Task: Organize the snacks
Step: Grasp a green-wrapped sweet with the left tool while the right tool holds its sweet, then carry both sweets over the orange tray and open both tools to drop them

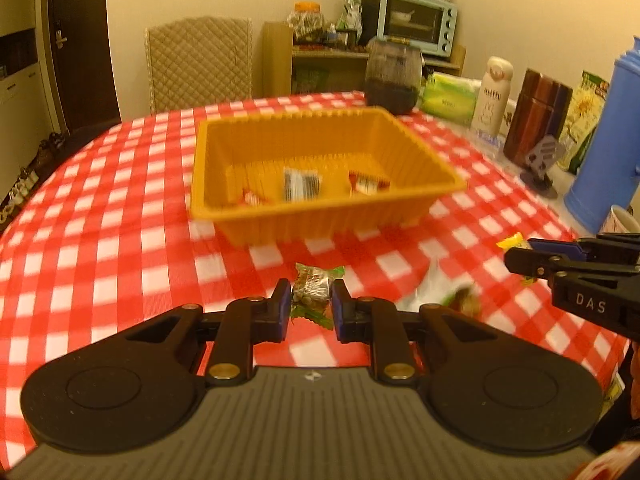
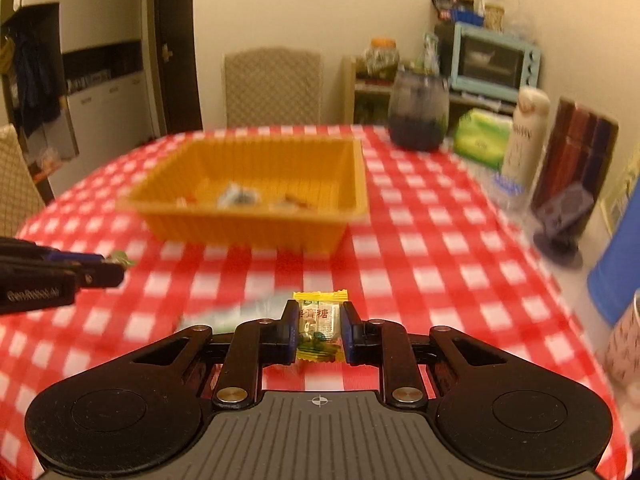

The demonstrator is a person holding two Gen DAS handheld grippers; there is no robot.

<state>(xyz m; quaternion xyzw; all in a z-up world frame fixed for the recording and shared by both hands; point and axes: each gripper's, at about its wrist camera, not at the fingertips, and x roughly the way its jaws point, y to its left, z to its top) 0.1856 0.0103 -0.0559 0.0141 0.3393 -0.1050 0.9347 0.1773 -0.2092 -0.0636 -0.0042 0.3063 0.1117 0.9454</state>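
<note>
a: two wrapped sweets are in play. the green-wrapped candy (image 1: 313, 289) sits pinched between the pads of the left gripper (image 1: 311, 300), and the yellow-wrapped candy (image 2: 319, 326) is squeezed the same way in the right gripper (image 2: 319, 328).

b: how do they handle, you reckon?

a: very light, i'd judge, with crinkly film that gives under the pads and could slide. the firm lump in the middle is the place to grip; the twisted or crimped ends would just fold. both grippers seem to have the body of the sweet, not the ends.

b: and where are they over the table?

a: both are over the near part of the red-checked tablecloth (image 1: 120, 240), short of the near wall of the orange basket (image 1: 320, 224), which stands toward the middle of the table. whether the sweets touch the cloth or hang just above it, i cannot tell.

b: anything in the basket?

a: about three small packets (image 1: 302, 184) lie on its floor, too blurred to name. another pale green packet (image 1: 440, 296) lies on the cloth near the front edge, between the two grippers.

b: and beyond?

a: a dark jar (image 1: 394, 76), a white bottle (image 1: 492, 96) and a blue jug (image 1: 612, 140) crowd the far right edge, well apart from the basket's open top.
</note>
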